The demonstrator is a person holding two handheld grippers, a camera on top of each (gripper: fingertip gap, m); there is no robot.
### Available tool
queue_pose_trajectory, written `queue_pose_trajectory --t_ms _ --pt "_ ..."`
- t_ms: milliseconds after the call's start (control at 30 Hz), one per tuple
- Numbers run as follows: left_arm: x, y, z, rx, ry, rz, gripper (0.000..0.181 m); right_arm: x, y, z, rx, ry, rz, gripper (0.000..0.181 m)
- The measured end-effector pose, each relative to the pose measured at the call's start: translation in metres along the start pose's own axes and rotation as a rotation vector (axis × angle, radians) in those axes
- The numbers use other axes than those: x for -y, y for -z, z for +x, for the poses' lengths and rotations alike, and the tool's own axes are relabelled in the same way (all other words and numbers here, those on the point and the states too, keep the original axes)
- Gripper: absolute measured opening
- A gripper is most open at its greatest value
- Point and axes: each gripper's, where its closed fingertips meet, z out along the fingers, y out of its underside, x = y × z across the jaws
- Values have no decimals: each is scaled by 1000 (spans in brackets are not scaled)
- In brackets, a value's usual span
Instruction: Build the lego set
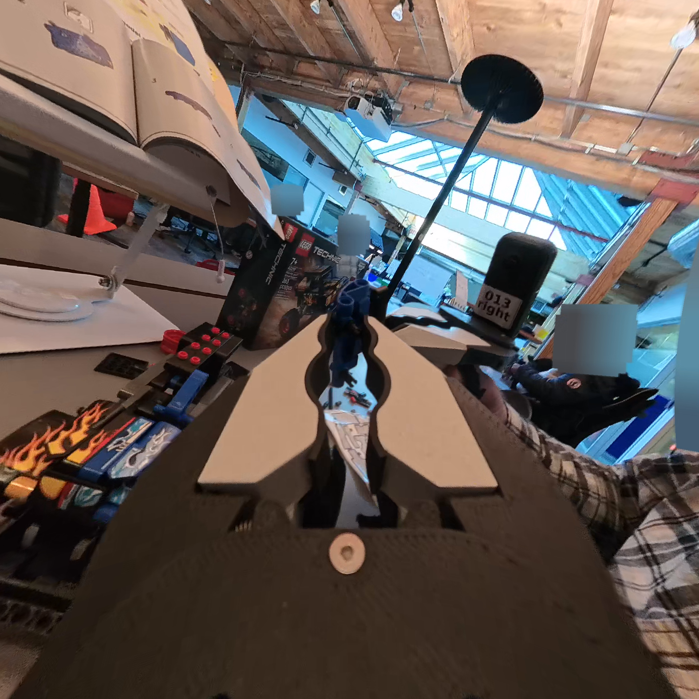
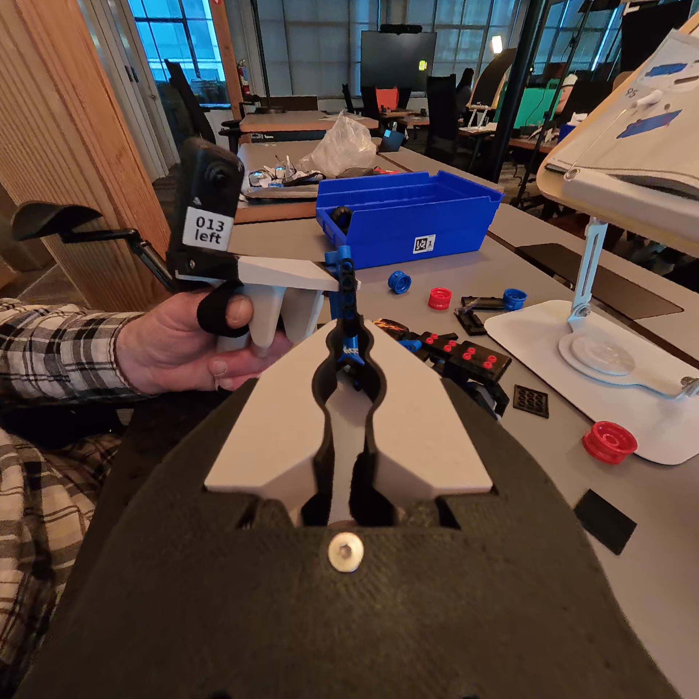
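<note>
Both grippers, left (image 2: 342, 281) & right (image 2: 350, 333), are clamped on 1 blue-black lego assembly (image 2: 346, 302), held above table just in front of blue bin (image 2: 408, 215). Beside bin: 2 blue wheel hubs (image 2: 399, 281), 2 red hubs (image 2: 440, 298).

Left tool (image 1: 347, 329): dark textured body, pale grey wedge fingers, silver centre screw.
Right tool (image 2: 350, 325): same build, white-labelled black camera.
Sleeves (image 2: 56, 340): black-and-white plaid.
</note>
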Motion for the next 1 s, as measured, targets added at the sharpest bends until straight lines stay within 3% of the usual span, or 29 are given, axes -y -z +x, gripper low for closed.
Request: queue_pose_trajectory --t_ms 200,533,900,1000 --pt "-1 -2 -2 12 48 18 12 -1 0 2 22 -50 40 5" --pt "0 0 -1 8 65 35 14 -3 -2 1 -82 115 20 5" --pt "0 1 -2 14 54 37 14 -6 -5 1 71 -180 76 5" --pt "-2 0 -5 34 48 27 14 -10 -6 3 53 -146 51 6"
